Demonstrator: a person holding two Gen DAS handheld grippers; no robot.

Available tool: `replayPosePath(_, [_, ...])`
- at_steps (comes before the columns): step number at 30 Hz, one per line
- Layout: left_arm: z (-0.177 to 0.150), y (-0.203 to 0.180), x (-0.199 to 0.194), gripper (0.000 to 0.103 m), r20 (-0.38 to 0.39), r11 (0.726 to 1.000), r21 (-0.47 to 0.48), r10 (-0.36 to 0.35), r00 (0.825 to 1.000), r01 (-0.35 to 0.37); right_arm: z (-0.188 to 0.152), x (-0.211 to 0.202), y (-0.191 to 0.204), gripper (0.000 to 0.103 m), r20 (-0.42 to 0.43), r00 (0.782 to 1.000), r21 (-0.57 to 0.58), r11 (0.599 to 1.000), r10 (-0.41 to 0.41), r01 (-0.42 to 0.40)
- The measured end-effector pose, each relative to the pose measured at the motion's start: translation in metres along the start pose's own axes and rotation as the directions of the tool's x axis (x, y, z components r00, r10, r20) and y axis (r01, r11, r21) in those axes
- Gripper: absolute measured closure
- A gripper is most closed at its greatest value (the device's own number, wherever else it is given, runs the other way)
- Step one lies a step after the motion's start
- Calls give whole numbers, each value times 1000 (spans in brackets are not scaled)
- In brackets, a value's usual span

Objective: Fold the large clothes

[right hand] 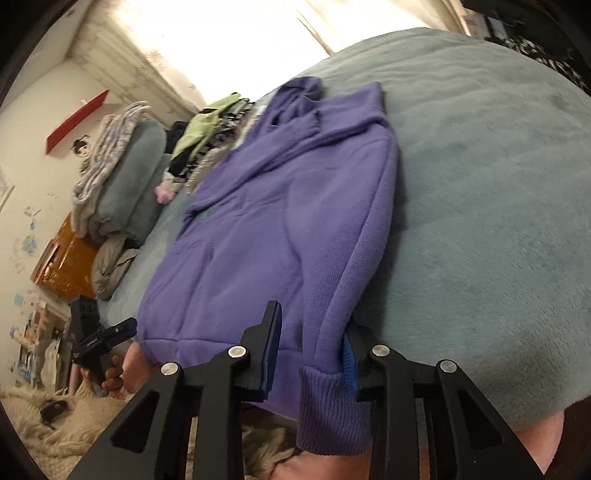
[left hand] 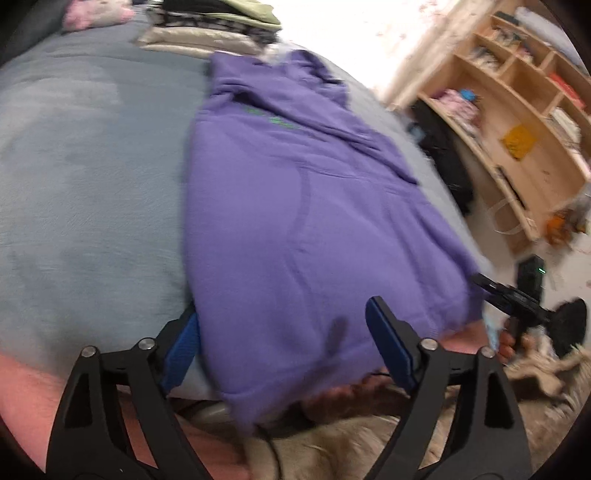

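Note:
A purple hoodie (left hand: 295, 206) lies lengthwise on a grey-blue bed (left hand: 88, 177), sleeves folded in, hem hanging over the near edge. My left gripper (left hand: 284, 339) is open, its blue-padded jaws standing either side of the hem's left corner without pinching it. In the right wrist view the hoodie (right hand: 266, 236) stretches away from me. My right gripper (right hand: 314, 354) is open around the hem's right edge, where a ribbed cuff (right hand: 332, 410) hangs down between the jaws. Each gripper shows in the other's view: the right one (left hand: 517, 299), the left one (right hand: 103, 339).
Folded clothes (left hand: 214, 22) are stacked at the head of the bed. A wooden shelf unit (left hand: 517, 122) stands to the right of the bed. Pillows and blankets (right hand: 122, 184) pile up by the far wall. A shaggy cream rug (right hand: 66, 421) covers the floor below.

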State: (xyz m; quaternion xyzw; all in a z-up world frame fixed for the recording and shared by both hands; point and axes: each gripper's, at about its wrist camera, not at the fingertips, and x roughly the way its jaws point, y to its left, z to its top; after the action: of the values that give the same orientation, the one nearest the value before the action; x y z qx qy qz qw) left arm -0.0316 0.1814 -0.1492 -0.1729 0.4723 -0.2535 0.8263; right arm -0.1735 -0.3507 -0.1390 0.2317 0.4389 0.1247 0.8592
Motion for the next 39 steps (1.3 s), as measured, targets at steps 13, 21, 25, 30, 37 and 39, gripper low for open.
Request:
replayPosePath(13, [-1, 7, 18, 16, -32, 998, -34, -45, 998, 44, 5, 37, 1, 73, -91, 991, -1, 995, -100, 100])
replayPosePath(21, [5, -28, 32, 74, 8, 995, 75, 67, 998, -68, 14, 49, 22, 94, -69, 985, -10, 988, -155, 155])
replayPosePath(25, [14, -36, 26, 90, 19, 997, 37, 74, 997, -75, 21, 24, 33, 96, -32, 991, -6, 991, -130, 130])
replayPosePath(30, [22, -58, -7, 92, 81, 995, 83, 48, 996, -55, 31, -4, 60, 96, 8, 996, -40, 995, -87, 88])
replayPosePath(37, [22, -86, -62, 92, 86, 982, 188, -13, 996, -3, 24, -44, 109, 96, -26, 996, -151, 985, -87, 82])
replayPosePath(39, [16, -85, -79, 92, 74, 984, 178, -32, 997, 18, 19, -54, 117, 96, -44, 996, -162, 984, -75, 67])
